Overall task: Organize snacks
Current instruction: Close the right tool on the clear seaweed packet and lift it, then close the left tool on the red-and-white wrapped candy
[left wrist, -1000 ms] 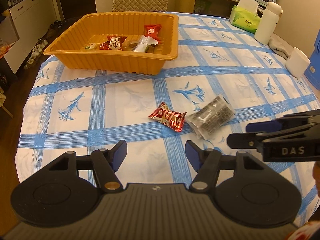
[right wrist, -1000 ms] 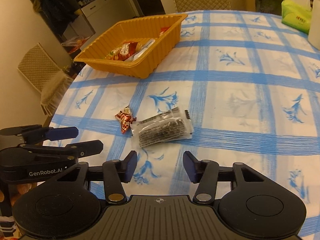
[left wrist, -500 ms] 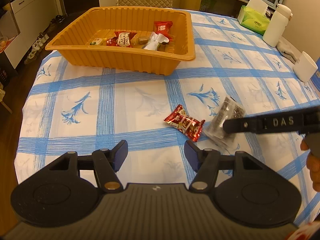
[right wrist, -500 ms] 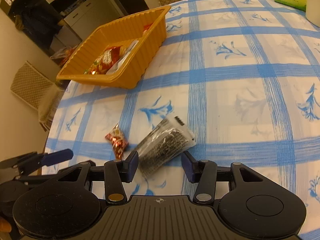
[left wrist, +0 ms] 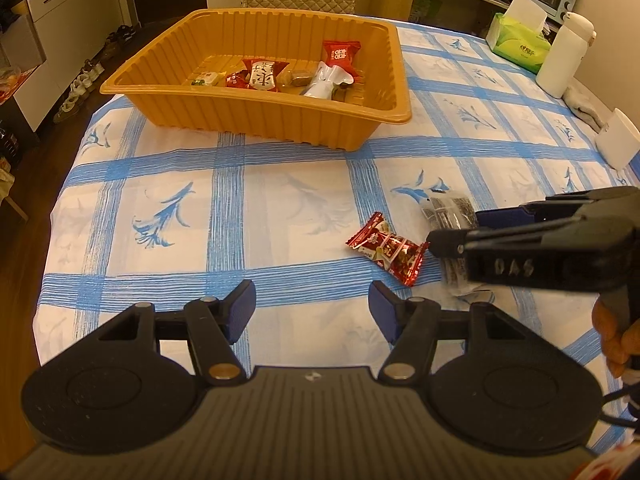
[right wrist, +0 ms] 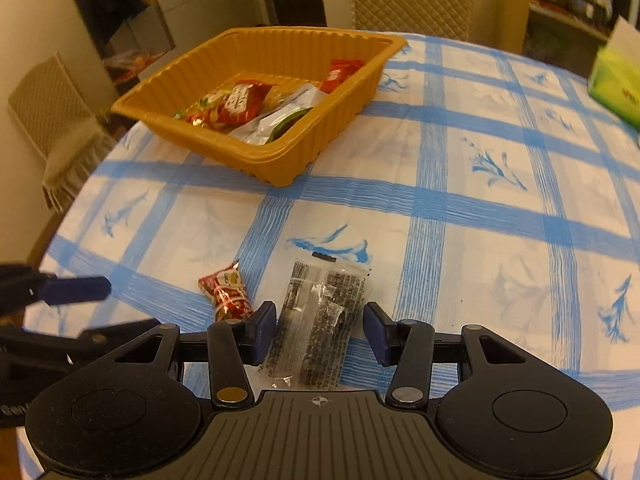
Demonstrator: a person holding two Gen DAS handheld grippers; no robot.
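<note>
Right hand-held gripper [right wrist: 319, 334] down at the tablecloth near the front edge of the round table [left wrist: 280, 208], blue-padded fingers spread wide on either side of the clear plastic packet of dark seaweed-like snack [right wrist: 320, 316], not yet pinching it. Left hand-held gripper [left wrist: 312, 310] hovering nearer the front edge, fingers also wide apart, holding nothing.

Mostly done, by the look of it: several wrapped snacks, red, white and green, already lying in the orange ribbed plastic tray [left wrist: 256, 116] toward the far left edge. Left to do: only two pieces out on the blue-checked cloth, namely the clear packet and, just beside it on its left, the small red foil-wrapped candy [left wrist: 386, 249]. Probably one pick for each gripper, then a carry over the tray's near wall and a release.
</note>
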